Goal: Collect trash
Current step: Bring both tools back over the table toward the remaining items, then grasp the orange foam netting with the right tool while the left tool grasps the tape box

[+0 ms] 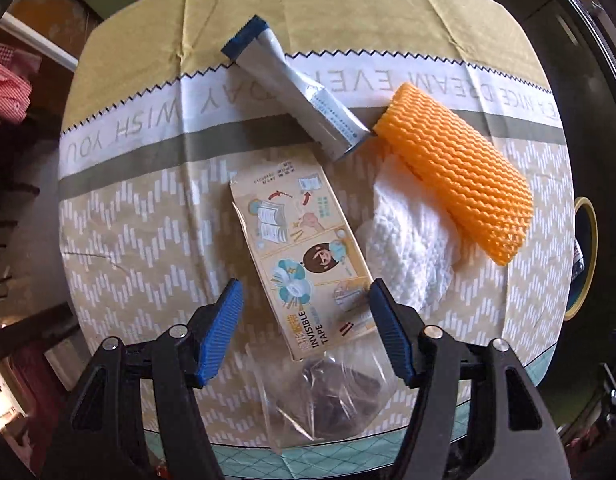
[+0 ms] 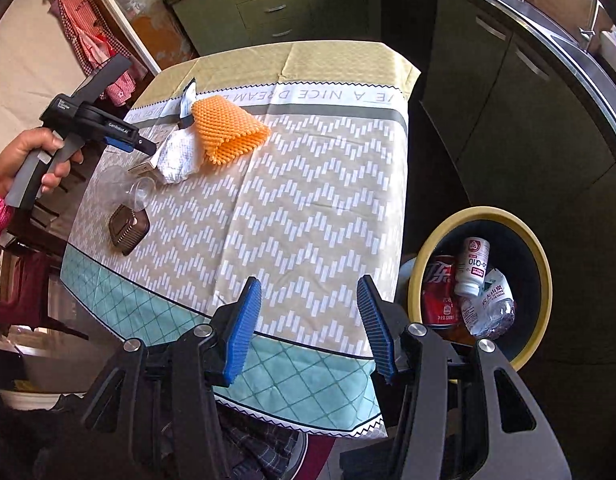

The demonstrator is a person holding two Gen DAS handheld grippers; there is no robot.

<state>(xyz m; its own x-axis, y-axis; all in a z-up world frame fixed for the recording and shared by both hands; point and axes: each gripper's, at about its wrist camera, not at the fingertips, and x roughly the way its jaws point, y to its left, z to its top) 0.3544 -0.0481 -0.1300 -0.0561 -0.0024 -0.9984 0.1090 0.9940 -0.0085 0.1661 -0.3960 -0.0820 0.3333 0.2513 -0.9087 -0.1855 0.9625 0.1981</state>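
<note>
Trash lies on the clothed table (image 1: 148,208): a beige invisible-tape box (image 1: 304,248), a white-and-blue tube wrapper (image 1: 292,88), an orange foam net (image 1: 460,168) over a crumpled white tissue (image 1: 408,248), and a clear plastic wrapper (image 1: 328,396) with a dark brown tray. My left gripper (image 1: 304,300) is open, its jaws on either side of the tape box's near end, just above it. It also shows in the right wrist view (image 2: 142,146). My right gripper (image 2: 310,304) is open and empty over the table's near right edge. The brown tray (image 2: 129,229) and orange net (image 2: 228,130) show there too.
A yellow-rimmed dark bin (image 2: 480,216) stands on the floor right of the table, holding a red can (image 2: 438,292), a white bottle (image 2: 474,266) and a crushed clear bottle (image 2: 492,308). Green cabinets (image 2: 268,4) stand behind. A tape roll (image 1: 586,248) sits beyond the table's right edge.
</note>
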